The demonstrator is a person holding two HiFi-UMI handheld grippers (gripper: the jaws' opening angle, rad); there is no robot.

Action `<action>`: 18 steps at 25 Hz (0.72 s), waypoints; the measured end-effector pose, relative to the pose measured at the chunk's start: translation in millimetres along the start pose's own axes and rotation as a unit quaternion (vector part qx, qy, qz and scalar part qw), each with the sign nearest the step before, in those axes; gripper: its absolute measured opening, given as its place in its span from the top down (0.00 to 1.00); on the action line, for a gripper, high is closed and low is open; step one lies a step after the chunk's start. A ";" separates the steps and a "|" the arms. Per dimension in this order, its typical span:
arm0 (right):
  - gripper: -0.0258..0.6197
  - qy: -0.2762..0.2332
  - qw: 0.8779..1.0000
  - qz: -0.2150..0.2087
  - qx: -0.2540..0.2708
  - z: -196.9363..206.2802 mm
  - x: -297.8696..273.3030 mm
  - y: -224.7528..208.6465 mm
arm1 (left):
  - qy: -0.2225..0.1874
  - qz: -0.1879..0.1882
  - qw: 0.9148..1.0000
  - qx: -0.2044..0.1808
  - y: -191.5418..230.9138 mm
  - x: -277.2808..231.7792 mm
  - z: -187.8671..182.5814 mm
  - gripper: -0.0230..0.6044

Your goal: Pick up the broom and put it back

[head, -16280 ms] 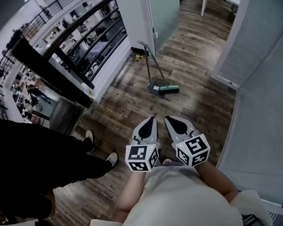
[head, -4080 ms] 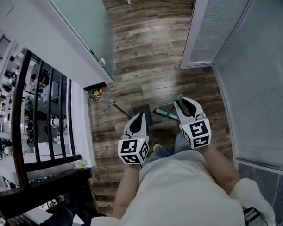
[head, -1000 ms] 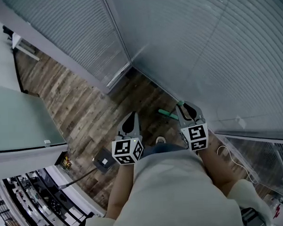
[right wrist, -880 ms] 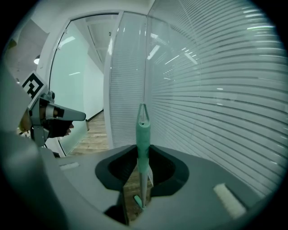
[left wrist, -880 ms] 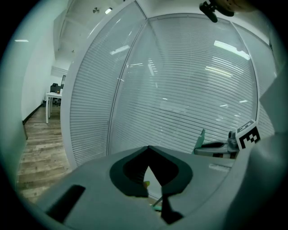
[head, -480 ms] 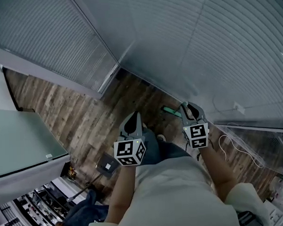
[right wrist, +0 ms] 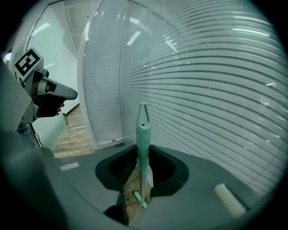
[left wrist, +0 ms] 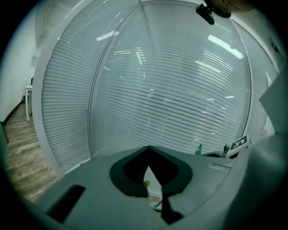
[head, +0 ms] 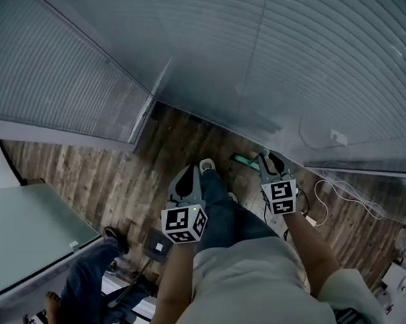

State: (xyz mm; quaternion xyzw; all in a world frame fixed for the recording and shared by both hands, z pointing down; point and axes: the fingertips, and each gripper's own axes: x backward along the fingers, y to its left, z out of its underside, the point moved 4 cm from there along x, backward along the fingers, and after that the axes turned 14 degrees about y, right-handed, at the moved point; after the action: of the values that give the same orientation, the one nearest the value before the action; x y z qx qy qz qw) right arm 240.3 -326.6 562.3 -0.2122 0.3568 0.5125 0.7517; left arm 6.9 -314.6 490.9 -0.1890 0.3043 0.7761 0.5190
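Observation:
The broom has a mint-green handle [right wrist: 143, 134] with a hanging loop at its top and a green head [head: 244, 159] low at the foot of the blind-covered wall. My right gripper [right wrist: 143, 150] is shut on the handle, which stands upright between its jaws with the head [right wrist: 138, 198] far below. In the head view the right gripper [head: 268, 160] is right of my leg and close to the wall. My left gripper [head: 186, 181] hangs left of my leg, jaws together and holding nothing. From the left gripper view [left wrist: 148, 150] only blinds lie ahead.
Slatted blinds [head: 266, 63] cover the walls ahead and meet in a corner. A dustpan [head: 156, 245] with a long handle lies on the wood floor behind my left gripper. A white cable [head: 340, 196] trails at the right. Another person's jeans-clad legs [head: 87, 281] stand lower left, by a glass panel [head: 32, 224].
Both grippers have sunk and moved closer to the blind wall, the broom going along in the right one. The view has swung, and a person's legs have come into sight lower left.

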 end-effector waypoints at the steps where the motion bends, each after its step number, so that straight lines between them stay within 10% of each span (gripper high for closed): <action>1: 0.82 0.002 1.000 0.002 -0.003 1.2 -3.2 -2.1 | 0.002 0.003 1.000 0.000 0.4 -5.0 -0.6 0.95; 18: 0.82 0.033 0.998 0.044 -0.038 7.9 -61.5 -25.7 | 0.035 0.042 0.998 -0.024 8.1 -75.7 -15.2 0.95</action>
State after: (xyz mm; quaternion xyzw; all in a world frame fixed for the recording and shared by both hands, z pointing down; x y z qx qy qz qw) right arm 253.0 -369.2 612.7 -0.2417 0.3708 0.5506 0.7078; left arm 28.7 -379.2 527.9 -0.2155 0.3112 0.7970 0.4706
